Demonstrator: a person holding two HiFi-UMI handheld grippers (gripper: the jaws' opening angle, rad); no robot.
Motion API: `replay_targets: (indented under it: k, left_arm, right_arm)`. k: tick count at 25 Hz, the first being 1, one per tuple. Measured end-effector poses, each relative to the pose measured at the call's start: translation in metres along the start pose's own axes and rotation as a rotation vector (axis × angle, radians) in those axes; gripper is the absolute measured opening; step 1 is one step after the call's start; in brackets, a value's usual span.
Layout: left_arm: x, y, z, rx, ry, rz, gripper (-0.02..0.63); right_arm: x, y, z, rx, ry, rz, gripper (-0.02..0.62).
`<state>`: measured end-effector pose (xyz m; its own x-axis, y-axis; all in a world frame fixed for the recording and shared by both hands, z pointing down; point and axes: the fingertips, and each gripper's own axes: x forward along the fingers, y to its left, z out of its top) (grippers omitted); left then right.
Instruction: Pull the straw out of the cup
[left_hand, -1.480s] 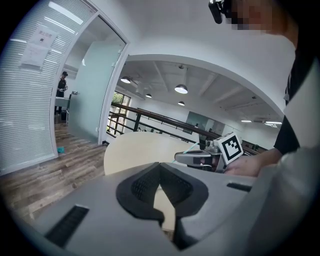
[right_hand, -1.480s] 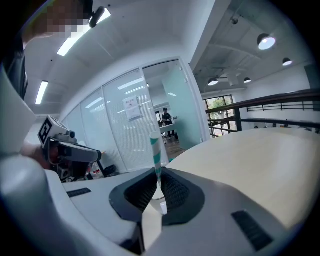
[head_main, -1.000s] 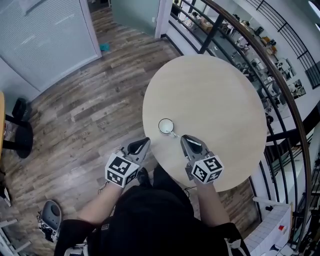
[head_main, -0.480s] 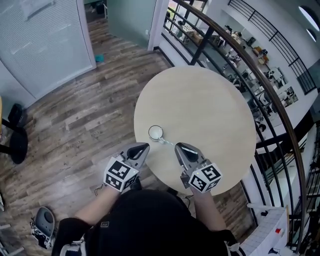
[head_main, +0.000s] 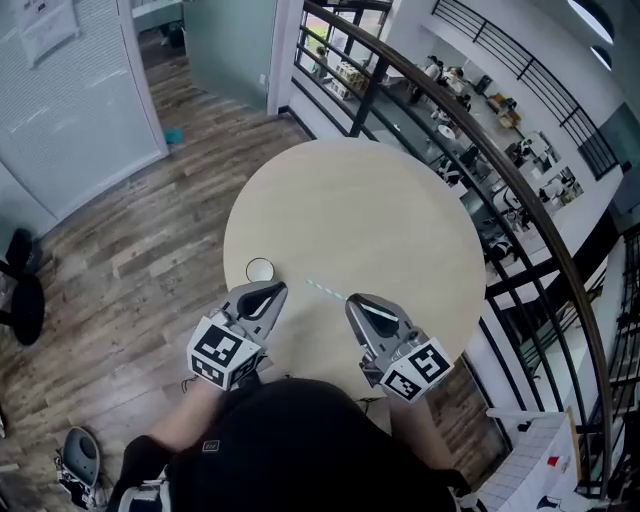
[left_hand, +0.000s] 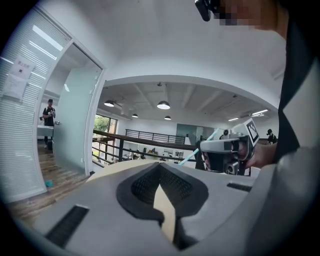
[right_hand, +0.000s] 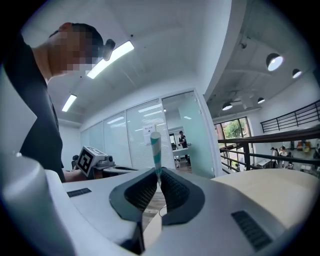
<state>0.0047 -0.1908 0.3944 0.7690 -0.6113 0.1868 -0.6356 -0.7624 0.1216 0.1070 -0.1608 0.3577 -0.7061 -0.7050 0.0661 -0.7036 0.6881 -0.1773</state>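
Change: white-and-teal striped paper straw (head_main: 324, 289), a second ago leaning out of the small round white cup (head_main: 259, 270), now lies wholly outside it. The cup keeps its spot near the lower-left rim of the round pale-wood table (head_main: 380, 200).
Right tongs (head_main: 351, 299): closed on the straw near one end. The right gripper view shows the pads pinching it, with the striped length (right_hand: 155, 147) rising above the jaws.
Left tongs (head_main: 273, 290): jaws together, nothing between them. The left gripper view shows only tabletop past the pads.
Straw location: centre of the head view, over the near part of the table, right of the cup.
Straw axis: runs from the right tongs up and left toward the cup. The free end points at the cup but stands apart from its rim.
Nearer tongs: left tongs lie just beside the cup, at its lower right. Right tongs are well apart from it.
Judgement: extraction appears complete. Any further carry should run lower right, along the straw's axis and away from the cup.
Cross-check: the left gripper view shows the right tongs (left_hand: 227, 149) right of centre, with the straw (left_hand: 190, 156) slanting out to their lower left.
Hidden: the gripped end of the straw, buried between the pads.
Not shown: the cup, absent from the left gripper view.
Hard to read: cup contents, too small to tell, and straw height above the table, not readable from overhead.
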Motion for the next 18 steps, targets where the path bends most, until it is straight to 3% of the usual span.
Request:
replay_targets:
  k: [5,11,18]
  left_arm:
    - [0.004,-0.032,0.027,0.000,-0.058,0.012,0.007]
    - [0.010,-0.059,0.056,0.066,-0.105,0.025,0.006]
    - [0.009,-0.077,0.074,0.085,-0.137,-0.017,0.006]
  right_arm:
    - [-0.042,-0.014,0.016,0.028,-0.038,0.004,0.038]
    - [-0.082,-0.008,0.055,-0.033,-0.114,0.003,0.038]
    - [-0.097,-0.007,0.076,-0.059,-0.175,-0.017,0.038]
